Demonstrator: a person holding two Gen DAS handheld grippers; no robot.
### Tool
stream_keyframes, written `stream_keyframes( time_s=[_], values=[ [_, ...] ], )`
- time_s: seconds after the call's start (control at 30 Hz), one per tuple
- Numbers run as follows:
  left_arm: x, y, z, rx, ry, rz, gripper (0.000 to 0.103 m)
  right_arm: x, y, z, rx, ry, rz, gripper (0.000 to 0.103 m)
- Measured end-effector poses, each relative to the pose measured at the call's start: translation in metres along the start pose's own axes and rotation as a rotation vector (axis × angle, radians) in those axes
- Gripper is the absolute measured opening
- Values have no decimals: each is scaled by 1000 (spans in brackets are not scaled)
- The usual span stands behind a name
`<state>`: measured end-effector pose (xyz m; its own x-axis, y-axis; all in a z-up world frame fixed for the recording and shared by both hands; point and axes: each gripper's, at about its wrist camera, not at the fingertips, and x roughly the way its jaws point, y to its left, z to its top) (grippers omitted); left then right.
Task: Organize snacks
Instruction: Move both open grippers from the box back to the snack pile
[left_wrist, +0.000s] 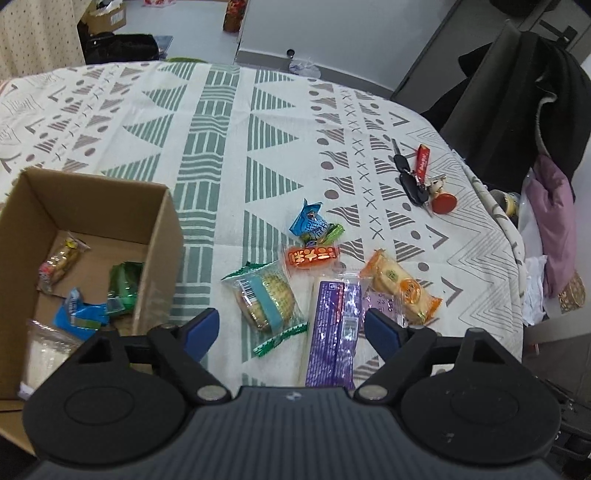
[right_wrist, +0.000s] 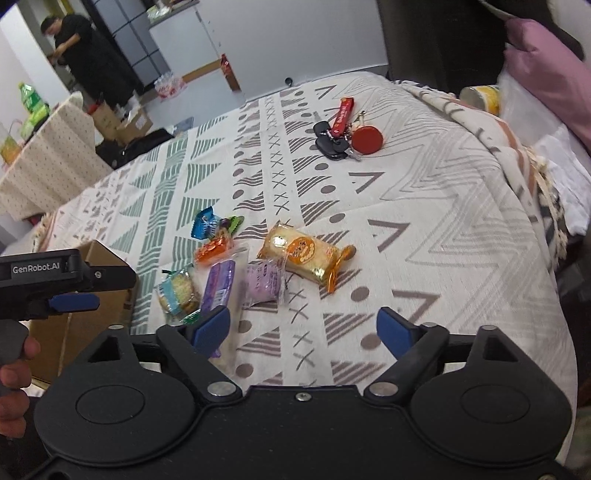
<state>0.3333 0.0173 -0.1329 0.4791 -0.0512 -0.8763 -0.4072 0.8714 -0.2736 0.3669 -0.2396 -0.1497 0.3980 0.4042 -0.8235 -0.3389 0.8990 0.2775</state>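
**Snack sorting under way, box partly filled**

Hovering low over the patterned bench cloth (left_wrist: 229, 122), left gripper (left_wrist: 290, 328) spread wide and empty, blue fingers (left_wrist: 201, 326) bracketing the green-edged cracker pack (left_wrist: 266, 302) and the long purple bar (left_wrist: 334, 332), likely lining up for the next pick. Waiting just beside it, right gripper (right_wrist: 304, 328) likewise splayed and gripping nothing, angled toward the lilac packet (right_wrist: 263, 284) and the orange-and-gold cake pack (right_wrist: 306, 254). Lying loose in a cluster near the bench's front edge: those wrappers plus a small orange candy (left_wrist: 312, 256) and a blue sachet (left_wrist: 309, 223). Sitting at left, open top up for easy dropping, the cardboard box (left_wrist: 92, 192), already holding several packets. Resting well apart at the far side, a bunch of keys (left_wrist: 421, 177), seemingly no part of the job.
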Motion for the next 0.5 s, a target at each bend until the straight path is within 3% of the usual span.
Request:
stream_keyframes(
  time_s=[0.17, 0.5],
  values=[
    [26, -1, 8, -45, 38, 7, 69, 21, -4, 17, -44, 32, -6, 78],
    [71, -3, 16, -70, 89, 76, 69, 73, -12, 40, -164, 123, -72, 75]
  ],
)
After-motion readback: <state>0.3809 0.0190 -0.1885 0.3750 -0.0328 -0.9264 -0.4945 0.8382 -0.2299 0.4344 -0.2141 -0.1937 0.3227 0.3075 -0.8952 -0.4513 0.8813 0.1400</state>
